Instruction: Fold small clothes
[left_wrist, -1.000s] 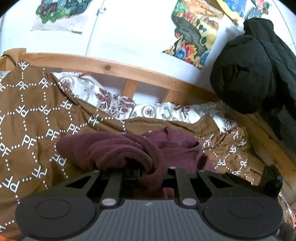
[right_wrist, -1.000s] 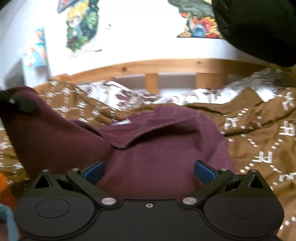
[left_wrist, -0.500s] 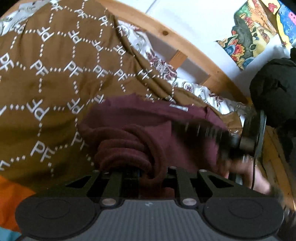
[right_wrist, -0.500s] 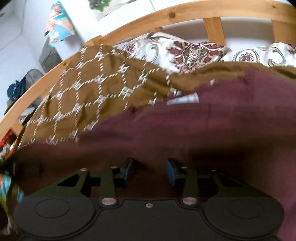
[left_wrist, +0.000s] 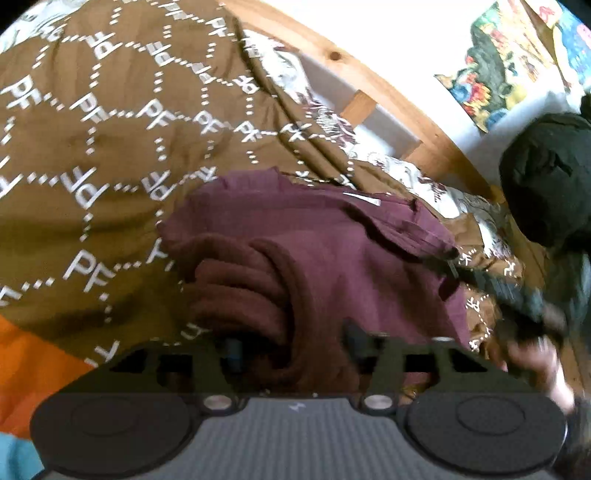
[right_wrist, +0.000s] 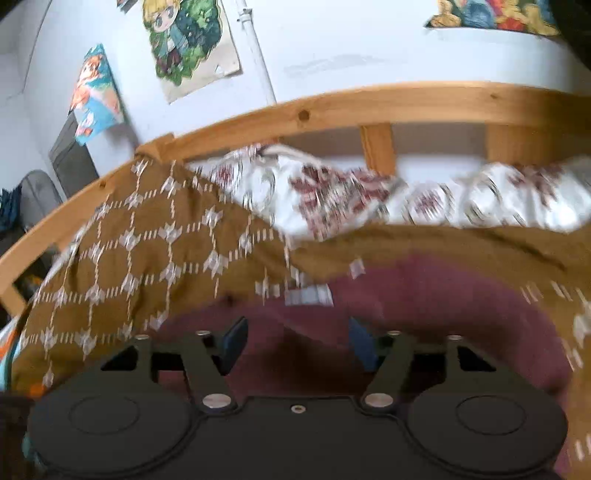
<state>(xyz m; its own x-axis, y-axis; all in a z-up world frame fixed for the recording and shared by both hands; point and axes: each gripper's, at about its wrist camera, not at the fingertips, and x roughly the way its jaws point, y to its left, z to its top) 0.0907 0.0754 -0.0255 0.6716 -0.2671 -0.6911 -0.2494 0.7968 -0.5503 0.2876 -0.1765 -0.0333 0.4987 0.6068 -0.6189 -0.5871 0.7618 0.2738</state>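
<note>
A maroon garment (left_wrist: 332, 251) lies bunched on the brown patterned blanket (left_wrist: 110, 155). A thick roll of its fabric sits between the fingers of my left gripper (left_wrist: 291, 347), whose jaws stand apart around it. The right gripper (left_wrist: 517, 295) shows blurred at the garment's right edge in the left wrist view. In the right wrist view the right gripper (right_wrist: 295, 343) is open just above the garment (right_wrist: 424, 302), with a white label (right_wrist: 308, 295) ahead of it.
A wooden bed rail (right_wrist: 332, 107) runs behind white floral bedding (right_wrist: 369, 192). A black jacket (left_wrist: 546, 177) hangs at the right. Posters (right_wrist: 188, 44) hang on the white wall. Orange fabric (left_wrist: 29, 354) lies at the lower left.
Both grippers' jaws have opened: the left has loosened off the roll of fabric, the right has let go of the garment and tilted up. The garment has spread flatter.
</note>
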